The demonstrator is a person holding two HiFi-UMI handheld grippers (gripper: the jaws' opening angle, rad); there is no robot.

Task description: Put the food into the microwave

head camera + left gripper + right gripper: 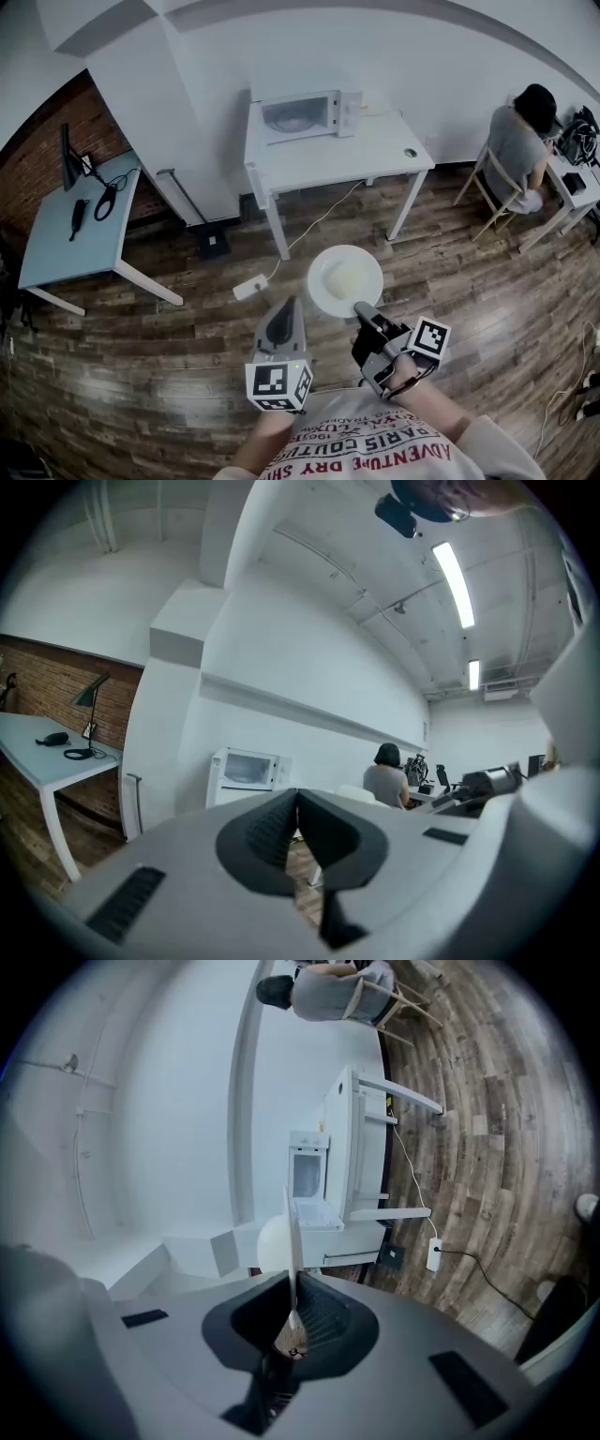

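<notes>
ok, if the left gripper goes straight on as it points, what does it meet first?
Ahead of the left gripper the way looks free, then probably the microwave on the white table; depth unclear.

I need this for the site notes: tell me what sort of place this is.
Probably an office or shared workroom: a microwave stands on a white table, a person sits working at a desk, and the floor is wood.

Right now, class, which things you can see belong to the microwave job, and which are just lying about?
Job: plate of food, held by the right claw; microwave; its white table.
Lying about: power strip on the floor; desk lamp on the side table; seated person.
</notes>
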